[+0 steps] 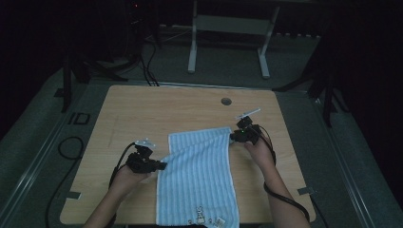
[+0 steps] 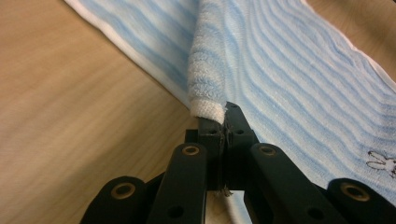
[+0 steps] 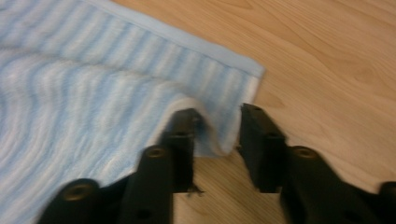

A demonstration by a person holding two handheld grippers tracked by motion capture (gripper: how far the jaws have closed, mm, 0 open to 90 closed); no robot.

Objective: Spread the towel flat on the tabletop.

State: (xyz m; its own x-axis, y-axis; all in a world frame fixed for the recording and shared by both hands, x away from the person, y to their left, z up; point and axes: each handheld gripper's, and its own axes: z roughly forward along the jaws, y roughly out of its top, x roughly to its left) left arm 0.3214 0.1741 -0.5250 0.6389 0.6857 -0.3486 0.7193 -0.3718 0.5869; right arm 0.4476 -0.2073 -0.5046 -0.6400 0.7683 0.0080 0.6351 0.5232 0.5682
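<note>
Towel (image 1: pixel 197 178): high view, spread on table (image 1: pixel 133 109) between left gripper (image 1: pixel 161 166) and right gripper (image 1: pixel 233 137). Left gripper view: jaws clamped on a bunched towel (image 2: pixel 280 65) edge. Right gripper view: jaws apart, a towel (image 3: pixel 93 93) corner fold sagging between them, unpinched.

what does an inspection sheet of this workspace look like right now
surface: light wooden table, round hole near its far edge
job's things: blue and white striped terry towel lying flat, near end at the table's front edge
clutter: nothing seen
grippers: left tool shut on the towel's raised edge; right tool open, the towel's far corner between its jaws
cables: black cables trailing to the floor
surroundings: dim room, white table frame behind
</note>
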